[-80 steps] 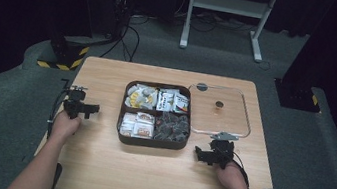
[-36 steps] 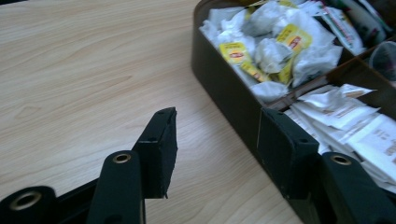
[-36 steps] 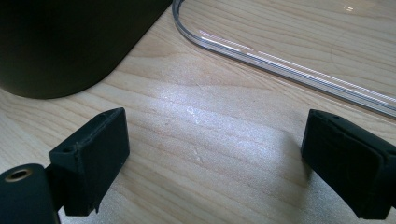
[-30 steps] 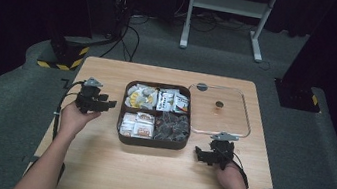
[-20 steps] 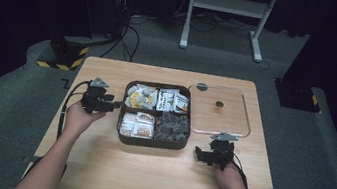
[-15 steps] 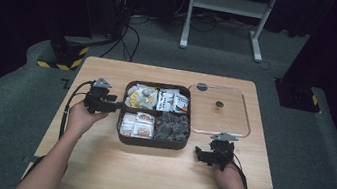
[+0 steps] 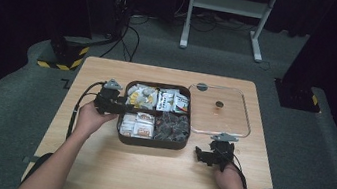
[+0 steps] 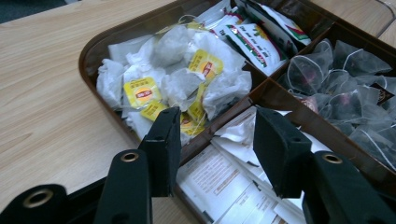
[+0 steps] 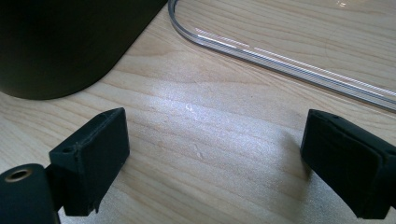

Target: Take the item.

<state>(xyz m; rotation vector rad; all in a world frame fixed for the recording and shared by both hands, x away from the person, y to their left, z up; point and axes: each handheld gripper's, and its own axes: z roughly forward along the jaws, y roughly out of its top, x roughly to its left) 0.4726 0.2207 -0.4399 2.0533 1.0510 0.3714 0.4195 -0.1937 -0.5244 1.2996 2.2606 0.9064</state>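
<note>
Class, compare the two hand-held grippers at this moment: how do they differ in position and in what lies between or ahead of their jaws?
The left hand-held gripper reaches over the left rim of the brown compartment tray, jaws open above paper tea bags with yellow tags. The right hand-held gripper sits low over bare table, right of the tray and in front of the clear lid, jaws spread wider. Both are open and hold nothing.

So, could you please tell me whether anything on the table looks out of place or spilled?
Nothing looks spilled or damaged. The clear lid lies flat on the table right of the open brown tea box. The white tea bags with yellow tags are loosely heaped in their compartment but stay inside it.
</note>
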